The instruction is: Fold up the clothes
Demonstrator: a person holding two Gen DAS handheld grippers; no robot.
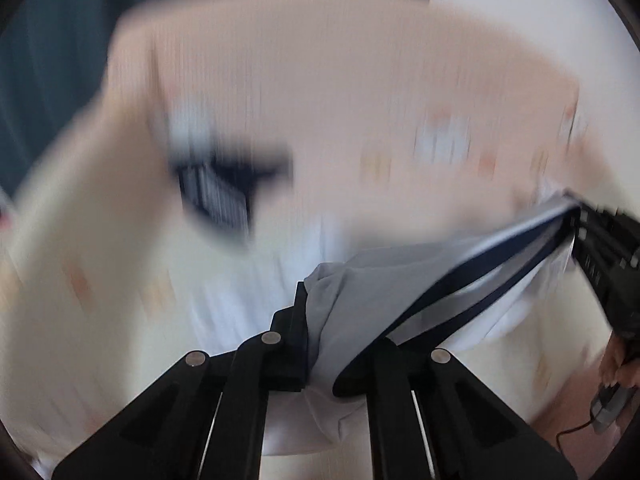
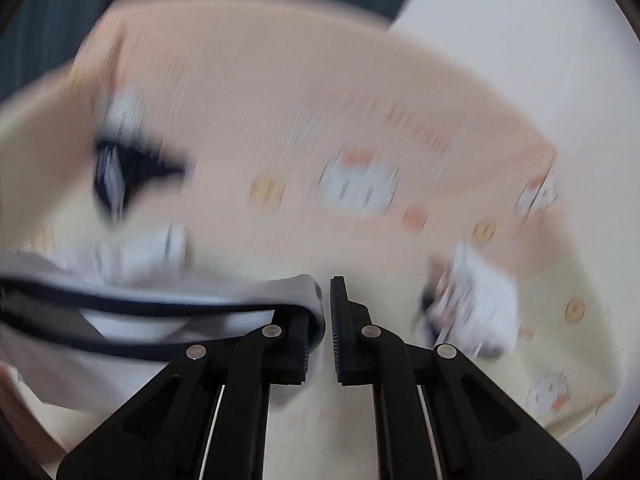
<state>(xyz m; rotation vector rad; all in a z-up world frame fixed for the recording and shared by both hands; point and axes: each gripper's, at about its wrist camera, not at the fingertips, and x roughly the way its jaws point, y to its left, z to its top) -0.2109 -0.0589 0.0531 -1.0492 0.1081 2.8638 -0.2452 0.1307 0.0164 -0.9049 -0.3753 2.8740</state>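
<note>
A white garment with dark navy trim (image 1: 400, 292) hangs stretched between my two grippers above a peach and cream patterned bed sheet (image 1: 320, 100). My left gripper (image 1: 320, 340) is shut on one corner of the garment. The right gripper shows at the right of the left wrist view (image 1: 592, 240), holding the other end. In the right wrist view the right gripper (image 2: 324, 320) is shut on the garment's trimmed edge (image 2: 160, 304), which runs off to the left. Both views are motion-blurred.
A dark and white folded item (image 1: 224, 188) lies on the sheet, also in the right wrist view (image 2: 120, 176). Another white item (image 2: 472, 304) lies right of the right gripper. A dark teal wall (image 1: 60, 40) stands behind.
</note>
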